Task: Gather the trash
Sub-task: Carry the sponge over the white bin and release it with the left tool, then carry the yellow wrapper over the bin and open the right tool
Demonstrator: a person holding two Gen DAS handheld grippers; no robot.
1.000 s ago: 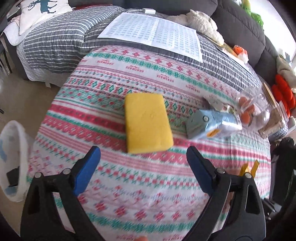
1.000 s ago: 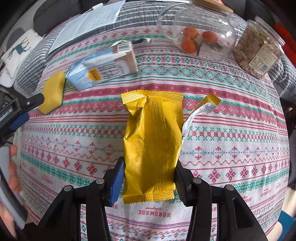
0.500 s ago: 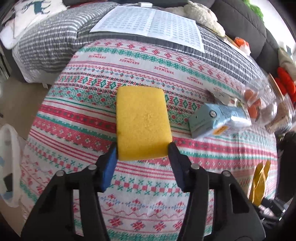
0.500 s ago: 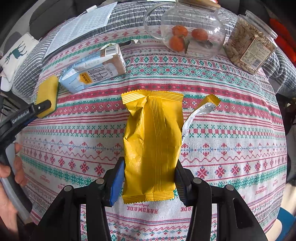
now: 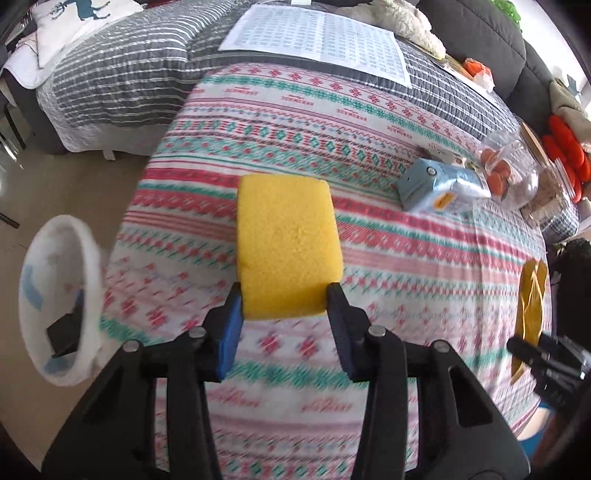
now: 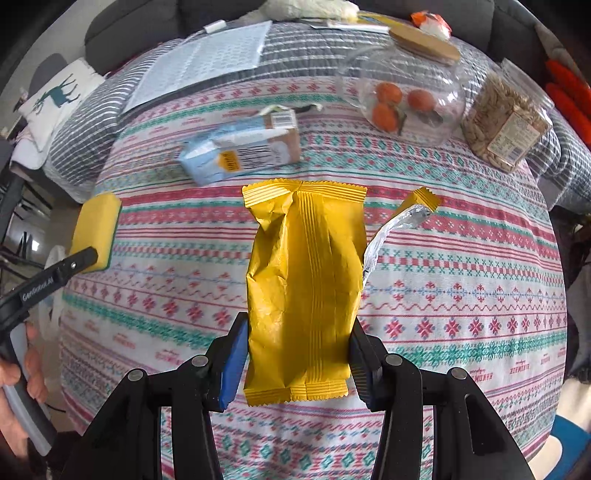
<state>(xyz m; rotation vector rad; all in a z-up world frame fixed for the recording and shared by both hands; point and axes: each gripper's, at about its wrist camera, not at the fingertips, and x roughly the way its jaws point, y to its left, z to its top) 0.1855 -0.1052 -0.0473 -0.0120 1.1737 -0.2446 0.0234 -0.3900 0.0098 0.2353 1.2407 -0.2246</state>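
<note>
1. My left wrist camera sits just behind the left gripper [image 5: 284, 299], looking steeply down over the patterned cloth [image 5: 406, 258] toward the sofa [image 5: 480, 33].
2. My right wrist camera sits just behind the right gripper [image 6: 295, 354], facing down at the same cloth [image 6: 461, 266], close.
3. Both views share the blue carton [image 5: 439, 186] [image 6: 240, 155], the sponge [image 5: 288, 243] [image 6: 96, 229], the glass jar [image 5: 513, 177] [image 6: 406, 92] and the printed sheet [image 5: 317, 40] [image 6: 203, 62].

Bright, even daylight, soft shadows; strong fisheye bending, dark corners, slight motion blur.
</note>
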